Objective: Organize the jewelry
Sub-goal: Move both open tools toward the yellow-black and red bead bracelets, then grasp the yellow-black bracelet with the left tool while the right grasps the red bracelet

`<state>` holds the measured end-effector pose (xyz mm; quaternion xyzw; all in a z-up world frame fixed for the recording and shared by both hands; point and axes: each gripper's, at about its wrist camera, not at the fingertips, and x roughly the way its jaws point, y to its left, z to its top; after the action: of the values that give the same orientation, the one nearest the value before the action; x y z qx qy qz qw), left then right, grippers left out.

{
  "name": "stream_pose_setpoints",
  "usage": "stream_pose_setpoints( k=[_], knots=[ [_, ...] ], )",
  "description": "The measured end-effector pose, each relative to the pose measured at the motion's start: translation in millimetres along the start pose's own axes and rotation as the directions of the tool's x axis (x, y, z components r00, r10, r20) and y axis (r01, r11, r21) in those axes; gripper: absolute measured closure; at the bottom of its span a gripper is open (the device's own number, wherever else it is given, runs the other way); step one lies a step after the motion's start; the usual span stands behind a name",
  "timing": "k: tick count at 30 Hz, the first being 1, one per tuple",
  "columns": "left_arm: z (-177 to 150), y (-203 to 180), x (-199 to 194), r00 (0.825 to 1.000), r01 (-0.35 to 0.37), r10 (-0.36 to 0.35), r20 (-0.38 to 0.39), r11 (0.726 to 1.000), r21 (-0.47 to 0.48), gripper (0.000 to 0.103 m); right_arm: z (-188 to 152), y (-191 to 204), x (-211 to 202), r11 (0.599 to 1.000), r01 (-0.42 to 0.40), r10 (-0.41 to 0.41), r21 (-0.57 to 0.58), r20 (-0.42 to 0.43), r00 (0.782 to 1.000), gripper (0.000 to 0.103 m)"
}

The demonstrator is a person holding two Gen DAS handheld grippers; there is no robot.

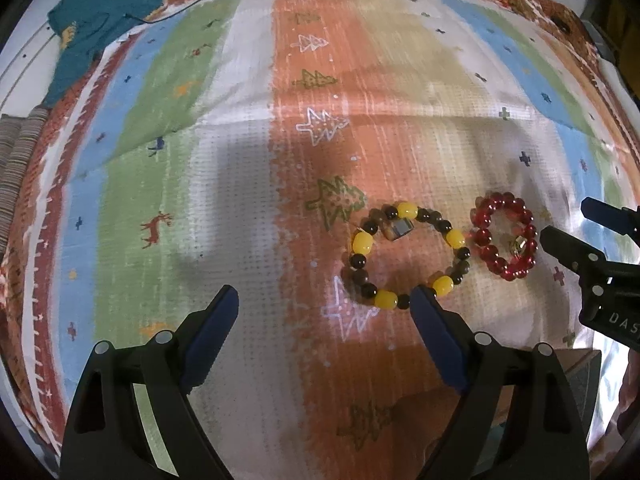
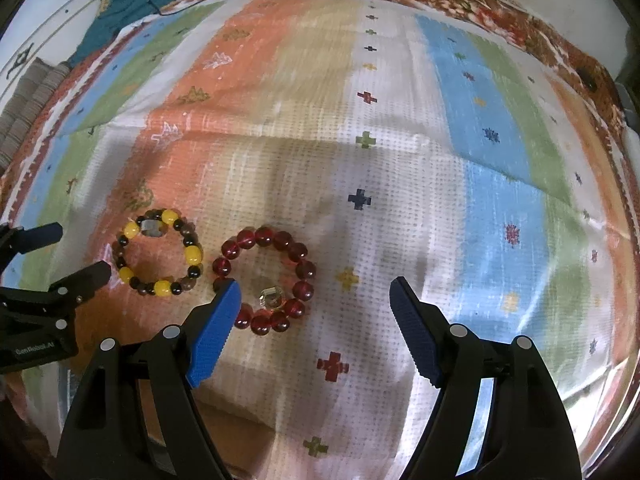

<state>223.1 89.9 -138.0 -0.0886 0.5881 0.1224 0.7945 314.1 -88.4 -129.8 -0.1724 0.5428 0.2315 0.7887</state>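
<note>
Two bead bracelets lie side by side on a striped cloth (image 2: 400, 140) with little trees and crosses on it. The cloth looks soft and a bit wrinkled, so it may be a bed or a covered tabletop; I cannot tell which.

The yellow and dark bracelet (image 1: 408, 258) sits on the orange stripe. The red bracelet (image 2: 266, 280) sits just beside it, almost touching, on the white part. The red one has a small shiny charm (image 2: 272, 299) inside its ring.

The left hand-held gripper (image 1: 324, 300) points down at the cloth with its two blue pads wide apart and nothing between them. Its one pad is right by the near edge of the yellow and dark bracelet. The right hand-held gripper (image 2: 316, 292) also has its pads wide apart and holds nothing. Its one pad hides the near left edge of the red bracelet, and most of that ring lies in the gap.

I think each one is getting ready to pick up its own bracelet. To do it well, each should come down so one pad goes inside the ring and one goes outside, then pinch just one side of the beads. Go slowly, because round beads roll and slip. Do not pinch the cloth too. Keep the two hand-held grippers from bumping, since the bracelets are so close.
</note>
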Motion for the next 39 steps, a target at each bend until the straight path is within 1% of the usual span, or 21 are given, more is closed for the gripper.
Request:
stream_pose_setpoints(
  k=[2, 11, 16, 19, 20, 22, 23, 24, 25, 28, 29, 30, 31, 32, 33, 34, 35, 39],
  knots=[
    [2, 0, 3, 1.000, 0.006, -0.006, -0.003, 1.000, -0.004, 0.018, 2, -1, 4, 1.000, 0.010, -0.010, -0.002, -0.005, 1.000, 0.026],
    [7, -5, 19, 1.000, -0.008, 0.009, -0.027, 1.000, 0.023, 0.027, 10, -3, 26, 0.999, 0.051, -0.050, 0.012, -0.057, 0.997, 0.026],
    [10, -5, 29, 0.999, -0.026, 0.028, -0.040, 0.999, 0.042, 0.032, 12, -4, 34, 0.999, 0.048, -0.048, 0.007, -0.068, 0.997, 0.027],
    [11, -5, 32, 0.998, -0.038, 0.040, -0.044, 0.998, 0.044, 0.035, 14, -7, 41, 0.999, 0.049, -0.048, 0.009, -0.081, 0.996, 0.034],
    [12, -5, 33, 0.998, -0.038, 0.040, -0.045, 0.998, 0.046, 0.035, 14, -6, 42, 0.999, 0.054, -0.053, 0.003, -0.082, 0.995, 0.034],
    [12, -5, 34, 0.998, -0.043, 0.045, -0.041, 0.998, 0.054, 0.038, 16, -5, 44, 0.998, 0.059, -0.059, -0.007, -0.077, 0.995, 0.035],
    [13, -5, 34, 0.998, -0.041, 0.043, -0.041, 0.998, 0.056, 0.039, 16, -5, 44, 0.998, 0.059, -0.059, -0.007, -0.076, 0.995, 0.036],
    [12, -5, 34, 0.998, -0.040, 0.042, -0.040, 0.998, 0.057, 0.043, 16, -5, 44, 0.998, 0.057, -0.057, -0.006, -0.074, 0.996, 0.037],
    [12, -5, 34, 0.998, -0.039, 0.041, -0.039, 0.998, 0.055, 0.048, 16, -5, 44, 0.999, 0.053, -0.053, -0.007, -0.072, 0.996, 0.042],
    [13, -2, 32, 0.999, -0.034, 0.035, -0.033, 0.999, 0.029, 0.058, 17, -4, 45, 0.999, 0.050, -0.052, -0.018, -0.064, 0.997, 0.053],
    [14, -1, 32, 0.999, -0.032, 0.033, -0.032, 0.999, 0.024, 0.060, 17, -4, 45, 0.999, 0.047, -0.049, -0.024, -0.061, 0.997, 0.057],
    [15, -1, 32, 0.999, -0.031, 0.032, -0.030, 0.999, 0.027, 0.063, 16, -5, 45, 0.999, 0.045, -0.047, -0.028, -0.059, 0.997, 0.059],
    [15, -2, 32, 0.999, -0.030, 0.031, -0.029, 0.999, 0.032, 0.068, 16, -5, 45, 0.999, 0.040, -0.042, -0.032, -0.057, 0.997, 0.064],
    [16, -3, 31, 0.999, -0.028, 0.029, -0.027, 0.999, 0.036, 0.072, 15, -6, 44, 0.999, 0.034, -0.036, -0.032, -0.054, 0.998, 0.072],
    [15, -4, 30, 0.999, -0.027, 0.028, -0.026, 0.999, 0.036, 0.078, 15, -6, 43, 0.999, 0.028, -0.030, -0.030, -0.050, 0.998, 0.075],
    [15, -5, 30, 0.999, -0.028, 0.029, -0.024, 0.999, 0.038, 0.084, 14, -7, 42, 0.999, 0.017, -0.019, -0.026, -0.048, 0.999, 0.084],
    [15, -6, 29, 0.999, -0.031, 0.032, -0.022, 0.999, 0.041, 0.086, 14, -7, 42, 1.000, 0.008, -0.010, -0.027, -0.047, 0.999, 0.089],
    [17, -7, 26, 0.999, -0.035, 0.036, -0.014, 0.999, 0.042, 0.091, 12, -4, 39, 0.999, 0.010, -0.012, -0.038, -0.034, 0.999, 0.089]
  ],
)
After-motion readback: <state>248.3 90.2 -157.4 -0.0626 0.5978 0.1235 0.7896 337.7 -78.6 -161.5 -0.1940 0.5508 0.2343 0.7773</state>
